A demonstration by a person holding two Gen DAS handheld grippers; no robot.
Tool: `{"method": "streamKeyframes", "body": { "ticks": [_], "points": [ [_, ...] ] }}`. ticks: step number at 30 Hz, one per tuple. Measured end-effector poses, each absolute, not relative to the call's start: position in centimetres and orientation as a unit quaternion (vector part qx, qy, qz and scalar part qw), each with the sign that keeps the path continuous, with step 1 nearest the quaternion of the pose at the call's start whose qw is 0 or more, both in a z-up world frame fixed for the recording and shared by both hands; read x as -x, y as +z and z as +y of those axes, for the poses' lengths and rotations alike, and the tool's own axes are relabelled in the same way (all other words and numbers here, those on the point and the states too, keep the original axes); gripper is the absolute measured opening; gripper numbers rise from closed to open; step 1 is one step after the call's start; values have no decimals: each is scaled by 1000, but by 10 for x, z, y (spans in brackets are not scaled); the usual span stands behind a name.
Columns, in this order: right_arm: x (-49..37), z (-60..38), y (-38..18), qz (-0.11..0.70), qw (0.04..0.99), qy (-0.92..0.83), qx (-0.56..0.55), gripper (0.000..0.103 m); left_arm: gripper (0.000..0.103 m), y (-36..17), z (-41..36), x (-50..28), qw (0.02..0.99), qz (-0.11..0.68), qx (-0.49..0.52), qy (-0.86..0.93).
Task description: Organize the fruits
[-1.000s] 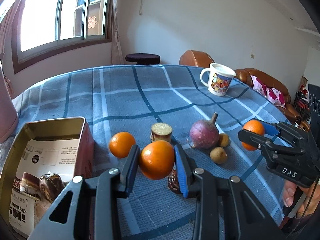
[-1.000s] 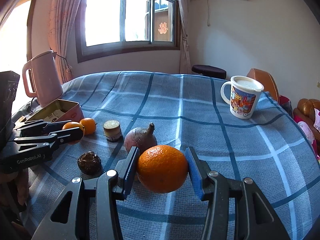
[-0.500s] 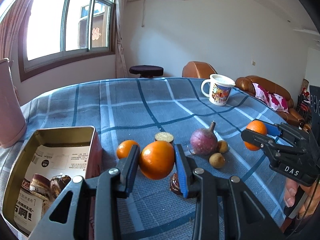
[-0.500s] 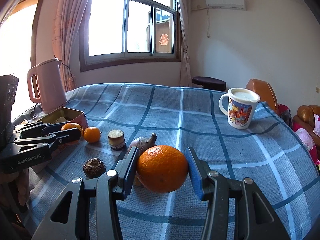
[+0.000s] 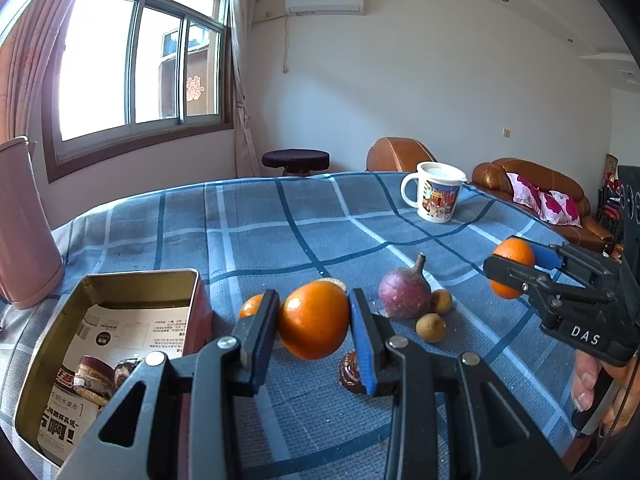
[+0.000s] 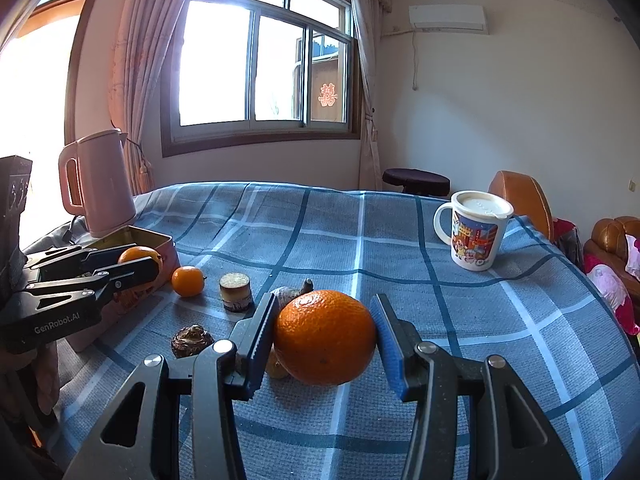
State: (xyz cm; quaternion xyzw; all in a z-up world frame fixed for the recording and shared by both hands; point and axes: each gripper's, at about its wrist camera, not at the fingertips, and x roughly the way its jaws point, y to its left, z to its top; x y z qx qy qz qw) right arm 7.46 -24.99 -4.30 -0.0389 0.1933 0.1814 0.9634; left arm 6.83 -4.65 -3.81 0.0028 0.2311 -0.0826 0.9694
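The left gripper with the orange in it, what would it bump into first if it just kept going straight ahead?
Probably the small orange lying on the blue checked tablecloth just past the left gripper and its held orange, or the cut brown stub beside it. Depth is hard to judge here.

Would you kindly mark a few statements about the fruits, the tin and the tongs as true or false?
1. Each pair of tongs grips an orange. True: the left tongs hold one orange, the right tongs another orange.
2. The metal tin is closed with a lid. False: it is open, with printed paper inside.
3. A small orange lies on the tablecloth near the tin. True.
4. The cartoon mug lies tipped on its side. False: it stands upright.
5. The pink kettle stands beside the mug. False: it stands behind the tin, across the table.
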Motion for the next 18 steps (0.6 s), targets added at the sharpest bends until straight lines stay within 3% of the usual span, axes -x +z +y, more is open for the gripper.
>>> {"method": "streamKeyframes", "body": {
  "ticks": [18],
  "points": [
    [-62,-254,-37,155,971,180,32,50,37,-32,-47,-55,978,195,-9,-76]
  ]
}}
